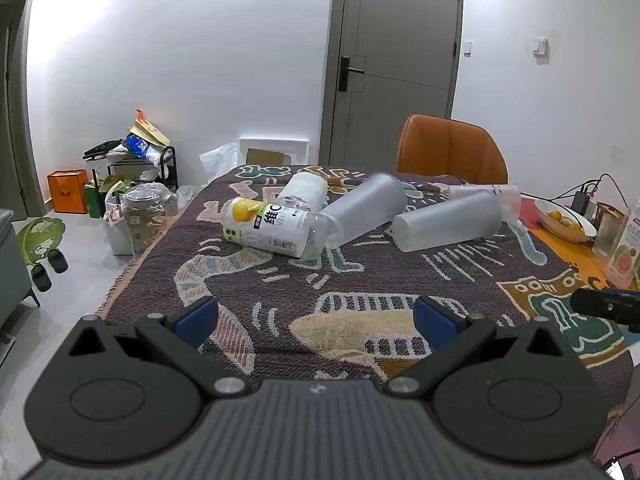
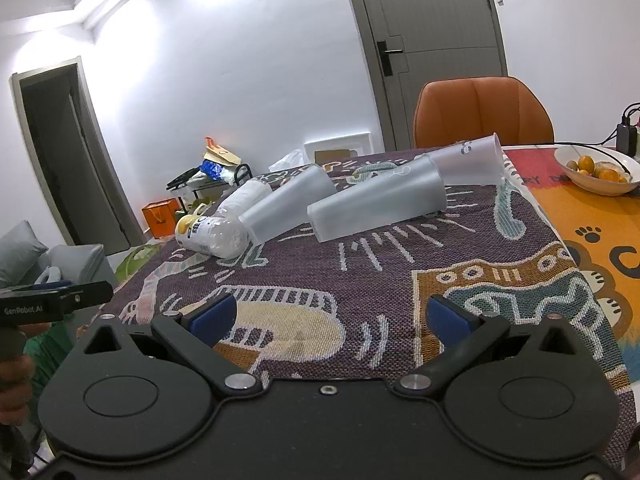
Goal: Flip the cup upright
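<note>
Three frosted plastic cups lie on their sides on the patterned table cloth [image 1: 360, 280]. One cup [image 1: 364, 210] lies in the middle, also in the right wrist view [image 2: 290, 206]. A second cup [image 1: 448, 220] lies to its right, also in the right wrist view [image 2: 378, 204]. A third, clearer cup [image 1: 486, 192] lies behind, also in the right wrist view [image 2: 470, 160]. My left gripper [image 1: 316, 318] is open and empty, well short of the cups. My right gripper [image 2: 330, 318] is open and empty, also short of them.
Two plastic bottles [image 1: 268, 226] [image 1: 302, 192] lie on their sides left of the cups. A bowl of oranges [image 2: 598, 170] stands at the right on an orange mat. An orange chair [image 1: 450, 150] stands behind the table. A juice bottle [image 1: 626, 248] stands at the right edge.
</note>
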The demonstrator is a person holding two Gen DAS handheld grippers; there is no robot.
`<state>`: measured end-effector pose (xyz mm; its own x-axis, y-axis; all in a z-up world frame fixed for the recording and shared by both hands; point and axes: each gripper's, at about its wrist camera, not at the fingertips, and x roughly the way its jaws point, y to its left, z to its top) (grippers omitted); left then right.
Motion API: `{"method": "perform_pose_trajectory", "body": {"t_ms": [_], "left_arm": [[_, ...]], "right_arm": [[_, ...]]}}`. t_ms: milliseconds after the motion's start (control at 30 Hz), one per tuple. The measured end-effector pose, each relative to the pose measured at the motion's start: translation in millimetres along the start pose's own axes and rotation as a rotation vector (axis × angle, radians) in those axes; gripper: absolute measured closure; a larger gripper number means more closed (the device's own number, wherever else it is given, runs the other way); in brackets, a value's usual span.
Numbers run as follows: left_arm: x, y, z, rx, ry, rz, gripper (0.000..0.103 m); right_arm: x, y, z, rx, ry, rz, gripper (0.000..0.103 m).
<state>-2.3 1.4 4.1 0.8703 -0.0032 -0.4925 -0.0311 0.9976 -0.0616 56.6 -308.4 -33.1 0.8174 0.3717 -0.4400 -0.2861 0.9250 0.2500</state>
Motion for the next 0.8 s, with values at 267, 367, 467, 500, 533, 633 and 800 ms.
{"method": "perform_pose_trajectory", "body": {"t_ms": [267, 367, 467, 500, 533, 633, 800], "left_arm": [[18.3, -1.6, 1.8, 0.02, 0.011, -0.01, 0.0], [29.0, -1.5, 6.4, 0.03, 0.006, -0.011, 0.0], [40.9, -1.6, 12.4, 0.043, 0.005, -0.021, 0.0], [45.1, -1.7, 14.6, 0.048, 0.005, -0.024, 0.0], [50.3, -2.0, 17.3, 0.053, 0.007, -0.028, 0.0], [63.3, -2.7, 24.5, 0.066, 0.01, -0.041, 0.0], [87.7, -5.8, 39.8, 0.113, 0.018, -0.065, 0.002]], "right_arm": [[15.6, -2.1, -1.2, 0.004, 0.029, 0.001, 0.0], [23.9, -6.0, 1.4, 0.02, 0.039, 0.002, 0.0], [34.2, -10.7, 5.5, 0.034, 0.05, -0.005, 0.0], [37.3, -12.0, 6.2, 0.037, 0.053, -0.007, 0.0], [41.3, -13.2, 7.7, 0.042, 0.057, -0.009, 0.0], [51.3, -16.7, 11.4, 0.059, 0.061, -0.014, 0.0], [70.2, -23.4, 16.8, 0.096, 0.063, -0.012, 0.0]]}}
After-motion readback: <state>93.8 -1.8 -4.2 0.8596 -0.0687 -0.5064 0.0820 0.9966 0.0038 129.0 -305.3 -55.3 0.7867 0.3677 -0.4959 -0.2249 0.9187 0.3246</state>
